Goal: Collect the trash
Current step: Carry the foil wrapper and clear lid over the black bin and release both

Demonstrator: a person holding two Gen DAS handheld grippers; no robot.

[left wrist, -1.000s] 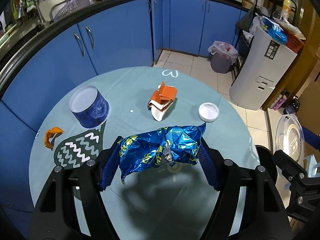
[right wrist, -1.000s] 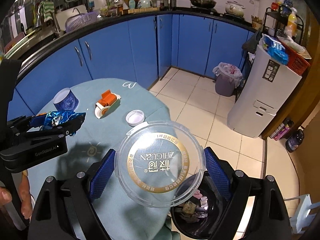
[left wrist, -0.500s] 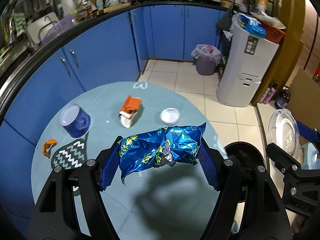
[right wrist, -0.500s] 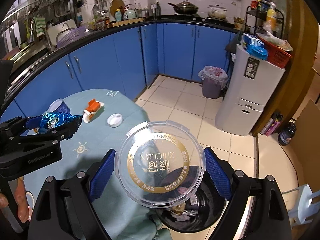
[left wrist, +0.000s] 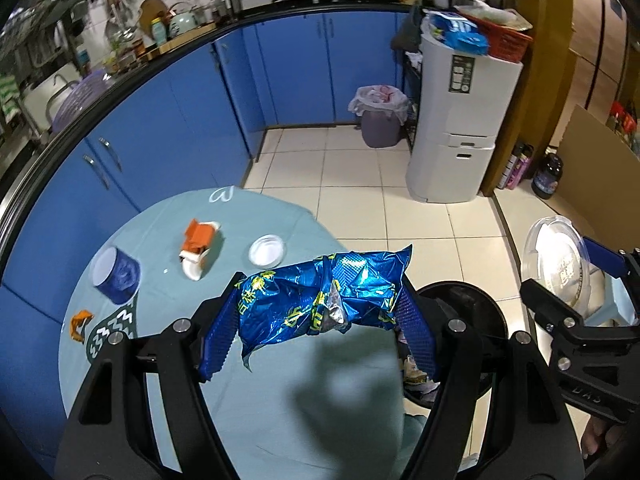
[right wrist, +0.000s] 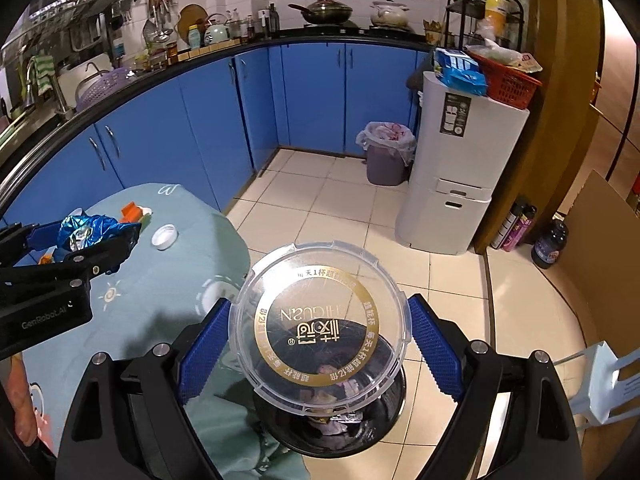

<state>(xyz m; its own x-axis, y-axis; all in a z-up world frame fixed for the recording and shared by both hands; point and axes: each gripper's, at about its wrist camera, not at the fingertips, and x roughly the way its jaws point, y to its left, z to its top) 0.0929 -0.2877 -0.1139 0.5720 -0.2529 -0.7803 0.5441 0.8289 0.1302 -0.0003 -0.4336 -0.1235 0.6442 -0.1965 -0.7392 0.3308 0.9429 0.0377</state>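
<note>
My left gripper [left wrist: 320, 320] is shut on a crumpled blue foil wrapper [left wrist: 312, 292], held above the right edge of the round table [left wrist: 280, 420]. My right gripper [right wrist: 318, 334] is shut on a clear round plastic lid [right wrist: 320, 320] with a gold ring, hanging over a black trash bin [right wrist: 340, 428] on the floor beside the table. The bin [left wrist: 472, 312] shows partly behind the left fingers and holds scraps. On the table lie a blue can [left wrist: 116, 276], an orange-and-white tape dispenser [left wrist: 198, 246], a small white cap [left wrist: 267, 250] and an orange scrap [left wrist: 80, 322].
Blue kitchen cabinets [left wrist: 200, 120] curve behind the table. A white tall unit [right wrist: 456, 160] and a purple bin with a bag [right wrist: 386, 152] stand on the tiled floor. A white plastic stool [right wrist: 612, 384] is at the right. A person's hand [right wrist: 20, 400] shows at lower left.
Both grippers have swung right, away from the table's middle toward the black bin, each keeping its hold. The lid now hangs over the bin's opening.
</note>
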